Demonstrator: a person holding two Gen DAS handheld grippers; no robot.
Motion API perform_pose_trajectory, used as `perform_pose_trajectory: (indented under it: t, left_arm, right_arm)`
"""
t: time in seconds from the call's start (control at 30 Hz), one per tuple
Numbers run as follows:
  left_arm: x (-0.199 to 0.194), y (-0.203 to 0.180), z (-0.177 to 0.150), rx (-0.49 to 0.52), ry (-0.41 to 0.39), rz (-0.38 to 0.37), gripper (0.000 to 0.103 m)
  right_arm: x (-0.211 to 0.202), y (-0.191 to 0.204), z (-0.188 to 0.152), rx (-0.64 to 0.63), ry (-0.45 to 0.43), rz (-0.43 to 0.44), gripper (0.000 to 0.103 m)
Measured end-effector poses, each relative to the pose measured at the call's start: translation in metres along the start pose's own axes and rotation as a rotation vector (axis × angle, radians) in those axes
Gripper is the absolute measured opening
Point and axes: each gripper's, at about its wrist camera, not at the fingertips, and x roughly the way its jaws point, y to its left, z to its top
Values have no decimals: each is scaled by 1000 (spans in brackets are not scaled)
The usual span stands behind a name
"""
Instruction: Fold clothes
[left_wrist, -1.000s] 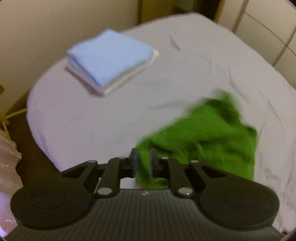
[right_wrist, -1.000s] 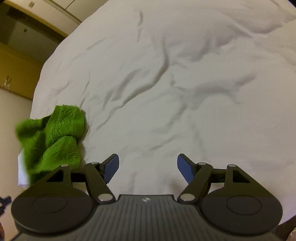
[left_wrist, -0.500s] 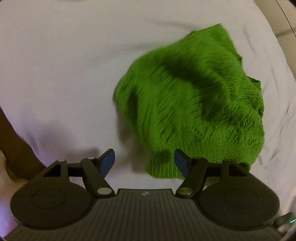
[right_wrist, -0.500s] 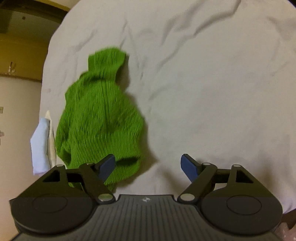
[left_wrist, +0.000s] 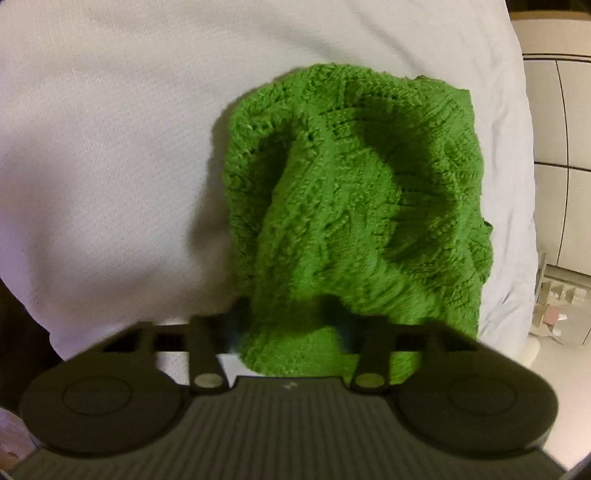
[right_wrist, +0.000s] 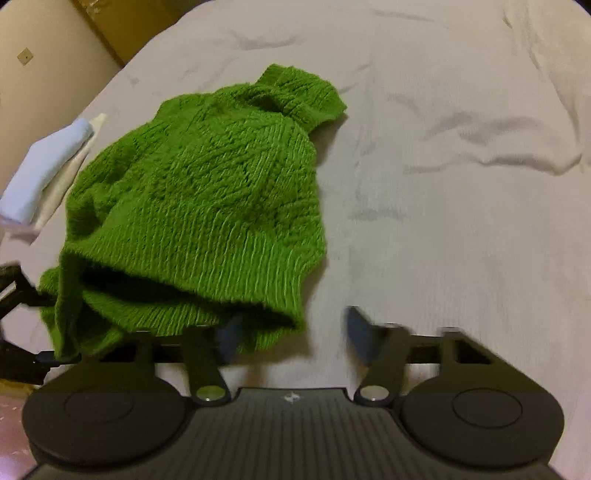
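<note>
We see a green sweater (right_wrist: 199, 206) lying bunched on the white sheet (right_wrist: 461, 229), its ribbed hem toward us and its collar at the far end. Our left gripper (left_wrist: 290, 325) stands spread, with the hem lying between its fingers, while our right gripper (right_wrist: 291, 332) stands spread at the hem's right corner. A folded blue cloth (right_wrist: 44, 170) lies beyond the sweater's left side

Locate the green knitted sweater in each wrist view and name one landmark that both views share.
Left wrist: green sweater centre-right, its near hem between the left gripper fingers.
Right wrist: same sweater left of centre, hem reaching the right gripper.
Shared landmark: the white bedsheet beneath it.
</note>
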Motion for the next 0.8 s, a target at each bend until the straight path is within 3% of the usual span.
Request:
perform_pose_trajectory:
  t: [0.03,0.07,0.13,0.23,0.4,0.67,0.8]
  left_arm:
    - [-5,-5,0,25,-11,17,15]
    - [-13,-12,-2,55,-25,20,14]
    - [-39,-35,-6,138,-63,-15,11]
    - [-87,-80,-13,281,-118,-99,10]
    - [-168,-186,-30,580,-230,-210,10]
    - [-237,-344,10,804,-417,-337,10]
    - [-291,-397,-1,888,-508,-443,10]
  right_arm:
    - [0,-1,1,7,-10,7,20]
    - [-3,-2,2,6,-18,10,3]
    - [-19,-3,6,4,-65,10,3]
    - [-67,-11,22,58,-206,37,2]
    - [-164,-13,67,69,-454,97,1]
    - [-260,11,200,-13,-770,98,1]
    - [-317,25,258,-39,-943,114,1]
